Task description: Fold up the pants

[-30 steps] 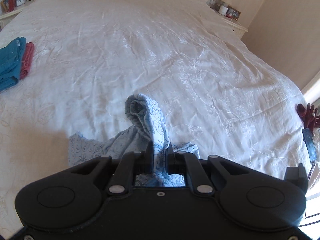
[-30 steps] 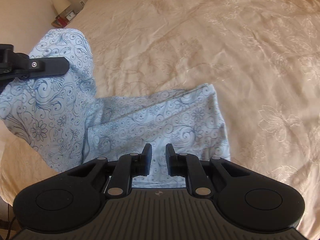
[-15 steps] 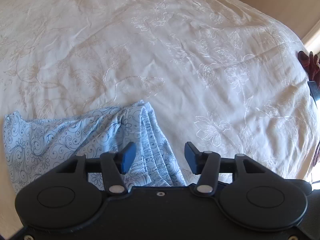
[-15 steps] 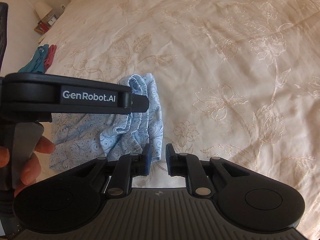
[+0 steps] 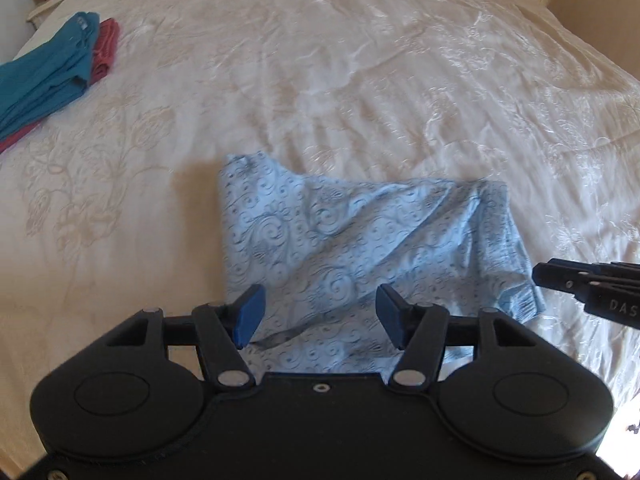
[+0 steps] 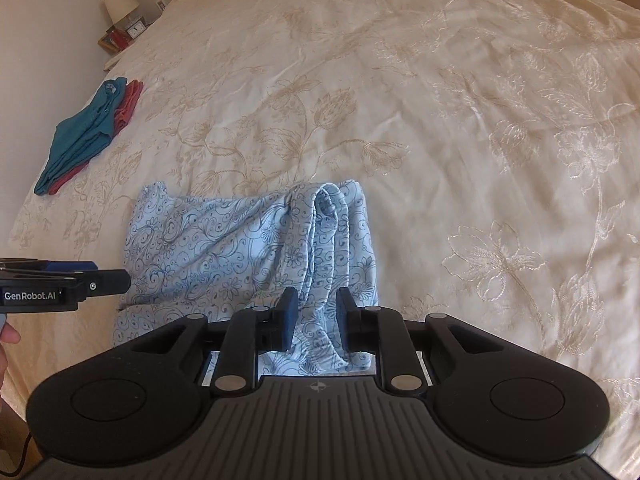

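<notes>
Light blue pants (image 5: 360, 240) with a dark swirl print lie in a folded bundle on the bed, bunched into pleats along their right edge (image 6: 332, 232). My left gripper (image 5: 318, 312) hovers over their near edge, its jaws opening wide with only flat cloth below them. Seen from the right wrist, the left gripper (image 6: 108, 280) reaches in from the left edge. My right gripper (image 6: 318, 308) stands over the pleated edge. Its jaws are opening; cloth shows in the gap, but the pads do not press on it. The right gripper's tip (image 5: 560, 276) pokes in at the pants' right side.
A cream embroidered bedspread (image 5: 360, 60) covers the whole bed. Folded teal and red clothes (image 5: 48, 80) lie at the far left edge. A nightstand with a lamp and a clock (image 6: 124, 28) stands beyond them. A person's hand (image 6: 6, 344) shows at the left border.
My left gripper let go of the lifted pants fold and opened wide; the pants now lie flat on the bed. The right gripper's jaws have widened a little.
</notes>
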`<action>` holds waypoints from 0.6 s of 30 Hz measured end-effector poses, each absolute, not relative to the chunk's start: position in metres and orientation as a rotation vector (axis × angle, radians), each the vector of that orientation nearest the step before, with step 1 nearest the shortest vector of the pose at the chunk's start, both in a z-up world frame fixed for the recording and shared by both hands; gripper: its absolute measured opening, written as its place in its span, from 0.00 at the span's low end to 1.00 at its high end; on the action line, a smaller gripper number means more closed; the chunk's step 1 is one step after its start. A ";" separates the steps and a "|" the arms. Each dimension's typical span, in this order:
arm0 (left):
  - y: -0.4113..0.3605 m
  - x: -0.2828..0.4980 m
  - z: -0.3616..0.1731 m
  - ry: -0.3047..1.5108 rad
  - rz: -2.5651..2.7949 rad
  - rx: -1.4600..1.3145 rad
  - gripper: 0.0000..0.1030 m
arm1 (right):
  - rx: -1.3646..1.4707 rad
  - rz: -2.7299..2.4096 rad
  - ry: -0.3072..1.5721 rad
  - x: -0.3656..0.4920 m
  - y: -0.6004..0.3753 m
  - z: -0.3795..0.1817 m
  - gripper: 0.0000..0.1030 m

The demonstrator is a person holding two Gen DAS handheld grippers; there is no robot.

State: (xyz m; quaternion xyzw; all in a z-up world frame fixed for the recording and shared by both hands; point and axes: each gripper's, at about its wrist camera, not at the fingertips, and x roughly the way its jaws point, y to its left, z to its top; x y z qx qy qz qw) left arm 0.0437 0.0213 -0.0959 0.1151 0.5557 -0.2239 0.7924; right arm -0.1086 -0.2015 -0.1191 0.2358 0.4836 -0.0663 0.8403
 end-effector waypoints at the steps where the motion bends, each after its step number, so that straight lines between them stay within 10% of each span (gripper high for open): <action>1: 0.032 0.045 -0.100 1.212 -0.460 0.233 0.62 | 0.498 -0.131 1.032 -0.103 -0.200 -0.122 0.20; 18: 0.076 0.032 -0.134 1.281 -0.431 0.225 0.62 | 0.663 -0.185 1.062 -0.098 -0.182 -0.114 0.31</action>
